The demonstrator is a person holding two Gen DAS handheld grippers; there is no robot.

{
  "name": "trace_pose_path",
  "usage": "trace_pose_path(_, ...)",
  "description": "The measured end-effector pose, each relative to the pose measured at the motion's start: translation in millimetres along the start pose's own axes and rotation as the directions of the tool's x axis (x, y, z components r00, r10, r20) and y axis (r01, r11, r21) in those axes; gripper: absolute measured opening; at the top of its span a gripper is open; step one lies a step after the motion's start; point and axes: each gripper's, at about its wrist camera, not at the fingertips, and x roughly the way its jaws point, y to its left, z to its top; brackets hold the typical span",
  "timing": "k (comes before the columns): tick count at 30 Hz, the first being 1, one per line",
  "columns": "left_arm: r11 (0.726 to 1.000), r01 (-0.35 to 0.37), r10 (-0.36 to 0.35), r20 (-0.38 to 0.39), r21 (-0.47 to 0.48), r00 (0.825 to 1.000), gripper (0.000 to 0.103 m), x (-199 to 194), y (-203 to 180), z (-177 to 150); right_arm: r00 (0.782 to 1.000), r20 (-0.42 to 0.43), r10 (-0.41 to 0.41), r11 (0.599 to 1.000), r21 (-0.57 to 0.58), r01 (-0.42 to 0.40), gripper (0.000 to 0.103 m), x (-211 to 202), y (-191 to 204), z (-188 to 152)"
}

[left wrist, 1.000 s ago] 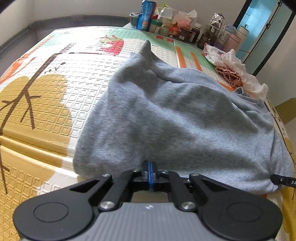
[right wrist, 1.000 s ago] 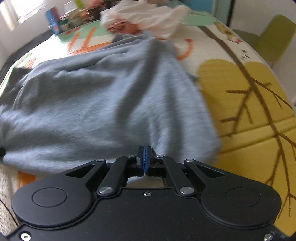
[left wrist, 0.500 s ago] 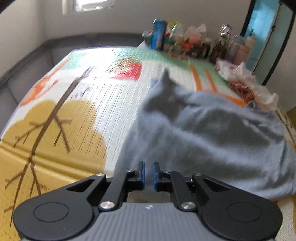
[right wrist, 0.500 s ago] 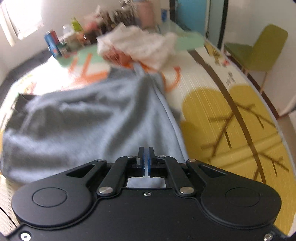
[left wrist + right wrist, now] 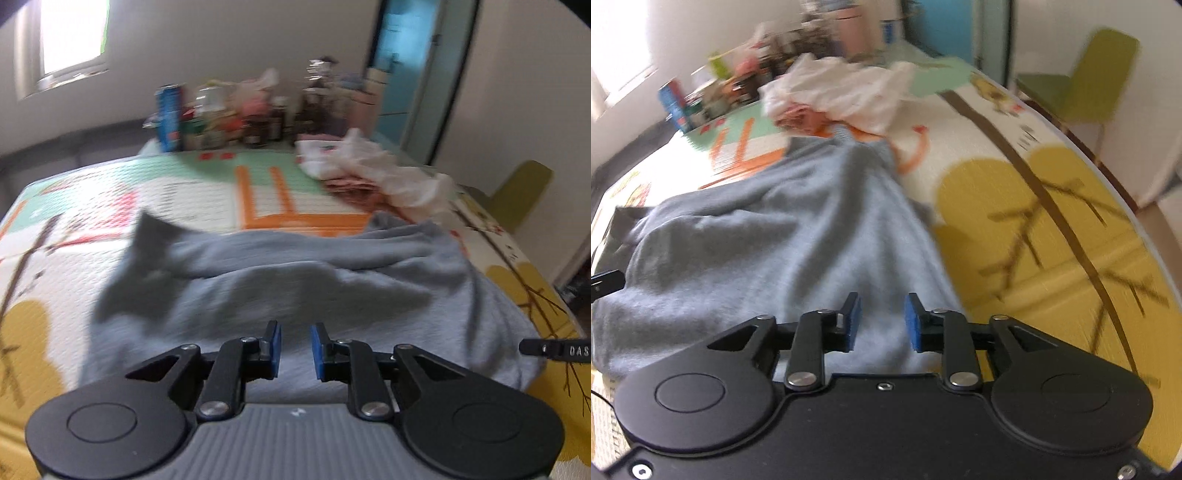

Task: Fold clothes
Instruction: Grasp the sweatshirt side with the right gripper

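**Left wrist view: both claws letting go of the grey garment after a fold**

Left wrist view shows the left claw point(image 5: 295, 345) with its blue pads parted and opening, nothing between them; the grey garment point(image 5: 332, 295) lies below and ahead on the patterned play mat point(image 5: 184, 199), doubled over with a rounded near edge. From the right wrist, the right claw point(image 5: 882, 320) is likewise opening, empty, above the garment's right side point(image 5: 775, 251). A heap of white and pink clothes point(image 5: 842, 92) waits near the mat's far end, touching the grey cloth's far corner; bottles and tins point(image 5: 229, 114) crowd beyond.

The step appears to be the release. To do it well, lift both claws clear only once the pads are fully off the fabric, so the fold is not dragged askew. One corner point(image 5: 147, 229) sticks up at the left; I judge it needs flattening before the next fold.
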Motion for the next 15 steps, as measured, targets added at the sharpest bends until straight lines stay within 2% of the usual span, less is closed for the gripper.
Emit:
trace_pose_path(1,1.000,0.005,-0.005,-0.005,0.013,1.000,0.020,6.4,-4.1,-0.5,1.000,0.000,-0.003,1.000,0.030,0.003,0.033,-2.0,-8.6,-6.0)
trace_pose_path(6,0.999,0.023,-0.021,-0.043,0.047,0.999,0.018,37.6,-18.6,-1.7,1.000,-0.013,0.003,0.988,0.152,-0.001,0.040,-6.6,-48.8,-34.0)
trace_pose_path(11,0.998,0.022,-0.018,-0.085,0.052,0.996,0.018,61.0,-24.6,-1.5,0.994,-0.028,0.103,0.948,0.306,-0.089,0.043,2.7,-78.3,-57.5)
trace_pose_path(15,0.997,0.016,-0.008,-0.114,0.069,0.993,0.018,70.6,-27.7,-3.0,0.990,-0.003,0.144,0.931,0.338,-0.135,0.047,9.7,-81.0,-62.0)
